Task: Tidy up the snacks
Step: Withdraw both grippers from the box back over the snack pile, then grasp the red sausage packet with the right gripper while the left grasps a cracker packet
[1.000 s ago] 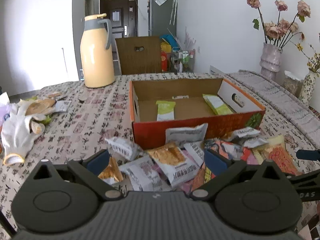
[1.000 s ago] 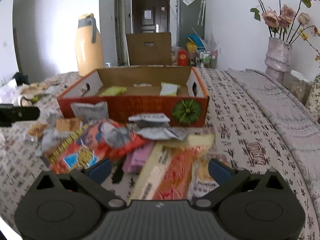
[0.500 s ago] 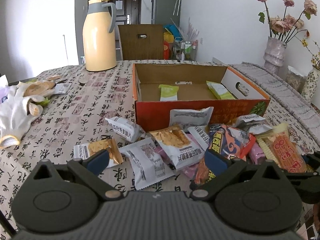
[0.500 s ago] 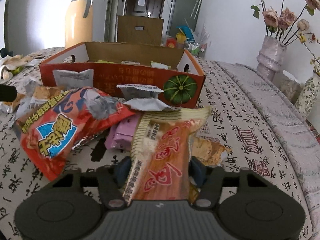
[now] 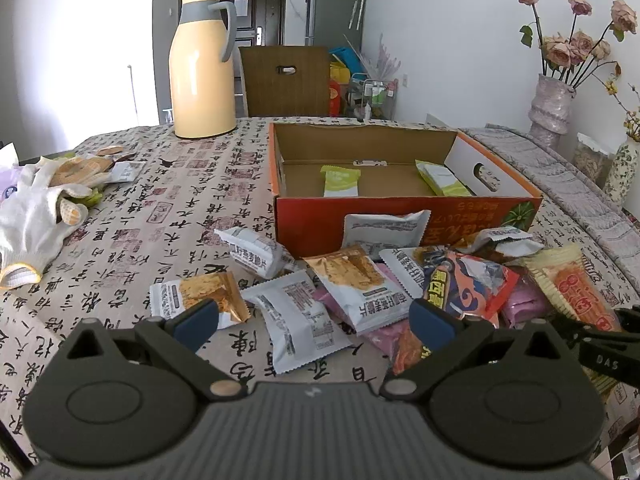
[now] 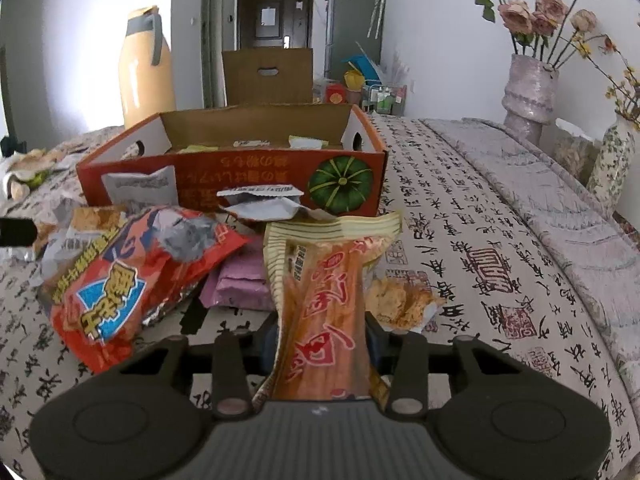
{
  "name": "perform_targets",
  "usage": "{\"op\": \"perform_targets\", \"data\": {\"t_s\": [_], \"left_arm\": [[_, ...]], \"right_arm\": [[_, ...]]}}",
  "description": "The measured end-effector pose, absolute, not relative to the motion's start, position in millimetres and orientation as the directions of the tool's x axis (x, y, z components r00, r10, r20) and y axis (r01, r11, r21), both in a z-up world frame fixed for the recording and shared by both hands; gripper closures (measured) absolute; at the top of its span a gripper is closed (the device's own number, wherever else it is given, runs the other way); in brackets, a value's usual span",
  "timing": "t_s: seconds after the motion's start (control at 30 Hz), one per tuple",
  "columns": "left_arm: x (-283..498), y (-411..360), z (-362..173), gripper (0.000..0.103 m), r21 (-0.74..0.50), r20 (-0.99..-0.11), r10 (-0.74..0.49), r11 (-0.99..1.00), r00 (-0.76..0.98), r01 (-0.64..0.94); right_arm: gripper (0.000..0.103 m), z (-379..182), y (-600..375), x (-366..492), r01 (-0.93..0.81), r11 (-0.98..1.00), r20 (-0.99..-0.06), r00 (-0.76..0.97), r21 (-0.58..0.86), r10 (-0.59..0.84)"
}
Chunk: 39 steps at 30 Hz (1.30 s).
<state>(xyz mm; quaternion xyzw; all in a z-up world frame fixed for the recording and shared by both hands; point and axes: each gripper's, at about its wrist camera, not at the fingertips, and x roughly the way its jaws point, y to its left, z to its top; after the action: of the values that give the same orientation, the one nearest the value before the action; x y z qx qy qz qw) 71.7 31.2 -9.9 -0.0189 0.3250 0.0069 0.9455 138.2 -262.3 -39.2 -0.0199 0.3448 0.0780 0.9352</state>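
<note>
An orange cardboard box (image 5: 312, 220) stands open on the table with two green-white packets (image 5: 340, 180) inside. Loose snacks lie piled against its front wall. My right gripper (image 6: 322, 340) is closing its jaws on a long orange packet (image 6: 328, 280) that stands up pinched between the pads. That packet (image 5: 576, 292) and the right gripper (image 5: 600, 344) also show at the right edge of the left wrist view. A red crisp bag (image 6: 132, 272) and a purple packet (image 6: 240, 276) lie to their left. My left gripper (image 5: 314, 320) is open above a white packet (image 5: 296, 332), gripping nothing.
A yellow thermos jug (image 5: 200, 68) stands at the back left, with white work gloves (image 5: 36, 208) at the left edge. A vase of dried roses (image 5: 552, 104) and a padded grey runner (image 6: 540, 184) are on the right. A wooden chair (image 5: 284, 80) is behind the table.
My right gripper's jaws went from wide open to pinched on the long orange packet, which now stands up between them. The left gripper stays open.
</note>
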Motion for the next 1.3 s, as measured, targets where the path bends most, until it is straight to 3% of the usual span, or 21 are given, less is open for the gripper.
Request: {"op": "perform_targets", "data": {"t_s": [0.43,0.87,1.0,1.13,1.3], "left_arm": [[79.0,61.5,-11.7,0.0,0.029,-0.627,0.085,0.996,0.775,-0.086],[122.7,109.6,-35.1,0.001,-0.034,-0.733,0.128,0.974,0.668,-0.224],[135.5,112.3,-37.0,0.008,-0.049,-0.752,0.131,0.966,0.645,-0.254],[144.1,111.7,-40.7,0.027,-0.047,-0.771,0.13,0.964,0.623,-0.26],[145.6,114.4,-43.4,0.04,-0.08,-0.774,0.106,0.961,0.624,-0.263]], "right_arm": [[0.065,-18.8,-283.3,129.3,-0.126,0.988,-0.542,0.826,0.088,0.154],[0.065,-23.9,-290.7,136.4,-0.091,0.989,-0.543,0.828,0.117,0.14],[0.065,-26.1,-289.6,139.6,-0.084,0.989,-0.548,0.826,0.119,0.136],[0.065,-27.9,-289.4,141.9,-0.079,0.99,-0.554,0.822,0.118,0.132],[0.065,-30.1,-289.9,145.0,-0.072,0.99,-0.56,0.818,0.122,0.128]]}}
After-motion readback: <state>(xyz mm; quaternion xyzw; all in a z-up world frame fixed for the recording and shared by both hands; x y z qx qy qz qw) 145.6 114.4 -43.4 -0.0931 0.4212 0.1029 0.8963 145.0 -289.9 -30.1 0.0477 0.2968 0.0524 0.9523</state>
